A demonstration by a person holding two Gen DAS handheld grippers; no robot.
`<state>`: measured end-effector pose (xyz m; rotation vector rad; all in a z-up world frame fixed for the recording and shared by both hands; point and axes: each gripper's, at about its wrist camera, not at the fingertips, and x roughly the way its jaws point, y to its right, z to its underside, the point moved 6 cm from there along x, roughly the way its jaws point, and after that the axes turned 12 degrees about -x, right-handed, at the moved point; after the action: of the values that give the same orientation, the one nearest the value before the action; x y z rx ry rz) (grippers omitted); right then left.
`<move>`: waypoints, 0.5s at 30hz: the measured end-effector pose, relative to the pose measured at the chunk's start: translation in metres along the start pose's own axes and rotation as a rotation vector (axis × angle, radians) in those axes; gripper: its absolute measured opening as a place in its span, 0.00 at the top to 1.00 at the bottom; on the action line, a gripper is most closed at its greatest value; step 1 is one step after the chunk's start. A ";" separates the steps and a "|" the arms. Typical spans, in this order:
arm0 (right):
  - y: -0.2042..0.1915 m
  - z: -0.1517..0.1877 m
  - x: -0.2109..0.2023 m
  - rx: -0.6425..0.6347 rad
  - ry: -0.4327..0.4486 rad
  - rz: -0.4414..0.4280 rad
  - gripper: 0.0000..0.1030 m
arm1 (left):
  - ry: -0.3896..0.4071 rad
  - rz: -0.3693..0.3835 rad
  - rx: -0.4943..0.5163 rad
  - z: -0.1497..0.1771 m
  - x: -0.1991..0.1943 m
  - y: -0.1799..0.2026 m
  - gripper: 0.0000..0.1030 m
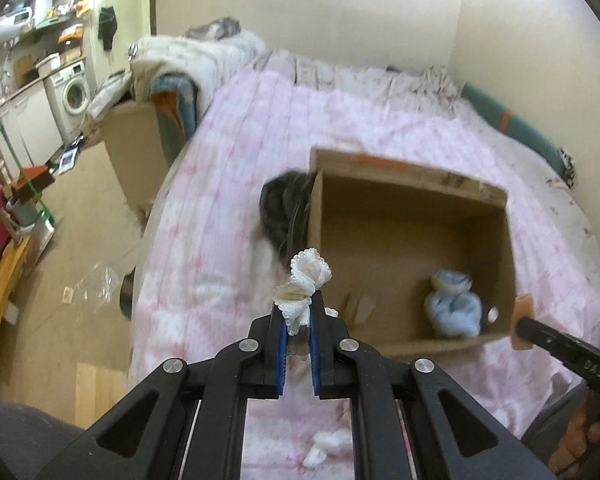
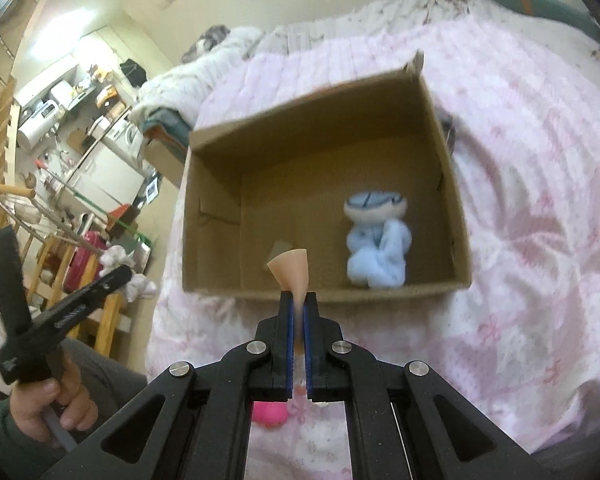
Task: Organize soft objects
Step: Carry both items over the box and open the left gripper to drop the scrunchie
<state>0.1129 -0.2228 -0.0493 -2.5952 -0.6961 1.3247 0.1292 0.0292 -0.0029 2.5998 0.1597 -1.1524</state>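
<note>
An open cardboard box stands on the pink bedspread. A light blue soft bundle lies inside it. My left gripper is shut on a white lace-edged cloth, held just above the box's near left corner. My right gripper is shut on a beige soft piece at the box's near rim; it shows at the right edge in the left wrist view. A dark furry thing lies against the box's left wall.
A pink ball and white scraps lie on the bedspread near me. A second cardboard box with piled bedding stands beside the bed. The floor and cluttered shelves lie to the left.
</note>
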 end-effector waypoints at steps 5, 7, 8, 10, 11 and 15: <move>-0.003 -0.030 -0.004 0.005 0.053 -0.002 0.95 | 0.025 0.024 0.022 -0.027 0.002 0.021 0.92; -0.003 -0.039 0.000 -0.004 0.062 0.000 0.95 | 0.038 0.029 0.042 -0.040 0.007 0.032 0.92; -0.003 -0.044 0.002 -0.008 0.065 0.002 0.95 | 0.042 0.030 0.048 -0.043 0.010 0.035 0.92; 0.000 -0.054 0.008 -0.015 0.064 0.007 0.95 | 0.048 0.035 0.064 -0.052 0.018 0.045 0.92; -0.001 -0.057 0.009 -0.017 0.064 0.011 0.95 | 0.050 0.038 0.069 -0.055 0.022 0.049 0.92; 0.011 -0.065 0.024 -0.013 0.071 0.020 0.95 | 0.042 0.038 0.109 -0.058 0.043 0.064 0.92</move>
<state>0.1803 -0.2159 -0.0312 -2.6511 -0.6713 1.2311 0.2129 -0.0146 0.0165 2.7115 0.0578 -1.1233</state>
